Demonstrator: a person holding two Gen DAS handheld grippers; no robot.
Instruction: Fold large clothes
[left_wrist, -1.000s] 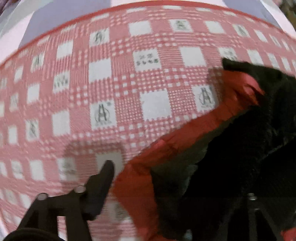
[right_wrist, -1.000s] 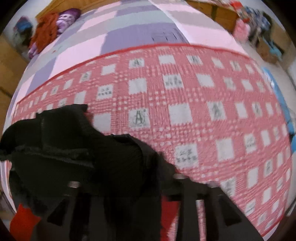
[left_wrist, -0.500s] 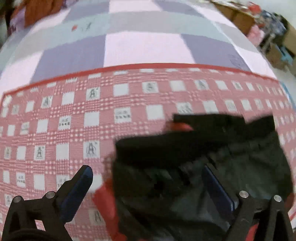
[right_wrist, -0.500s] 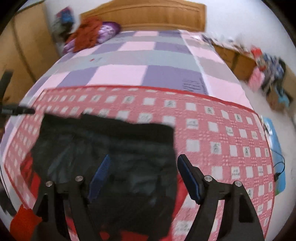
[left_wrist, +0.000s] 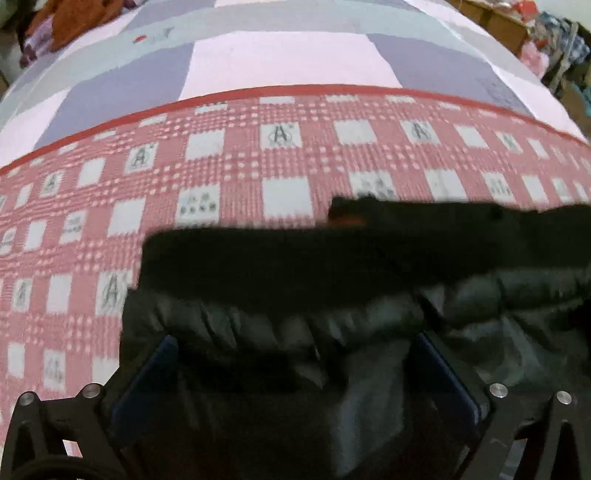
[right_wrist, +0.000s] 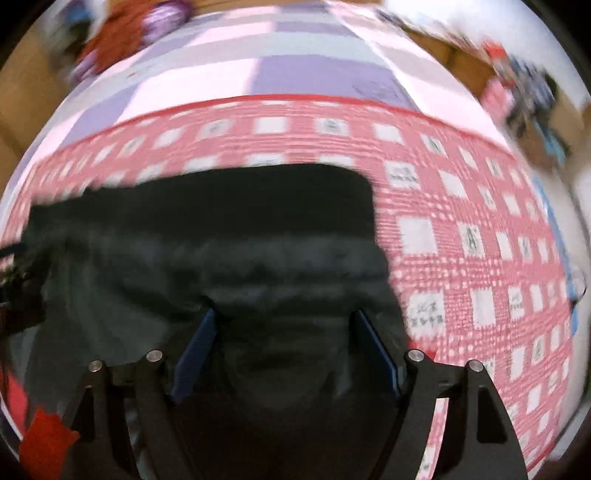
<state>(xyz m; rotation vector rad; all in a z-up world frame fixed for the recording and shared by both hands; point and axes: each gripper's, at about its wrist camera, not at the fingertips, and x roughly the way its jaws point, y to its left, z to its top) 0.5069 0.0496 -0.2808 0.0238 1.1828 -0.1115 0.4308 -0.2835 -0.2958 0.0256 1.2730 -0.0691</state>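
Black padded fabric, a jacket (left_wrist: 332, 295), lies on a red-and-white checked blanket (left_wrist: 221, 177) that covers the near part of a bed. Its long axis runs from 9 to 3 o'clock across both wrist views. A plain black band forms the far edge, facing 12 o'clock; the puffy, gathered part sits nearer the cameras. A speck of red lining (left_wrist: 347, 219) shows at the far edge in the left view. The right view (right_wrist: 207, 236) shows the band's corner at about 1 o'clock, with a red patch (right_wrist: 46, 439) at 7 o'clock beside the garment.

Left gripper (left_wrist: 291, 339): jaws spread wide, blue-padded fingers (left_wrist: 147, 373) standing apart over the padded section. Whether they touch the cloth cannot be told; nothing sits pinched between them.

Right gripper (right_wrist: 284, 317): jaws likewise wide, blue pads (right_wrist: 195, 350) apart over the same padded section, no cloth clamped.

Beyond the blanket's red border at 12 o'clock lies a quilt (left_wrist: 280, 59) in pink, lilac and grey squares. Orange and purple bundles (right_wrist: 125, 33) sit at 11 o'clock. Both views are blurred.
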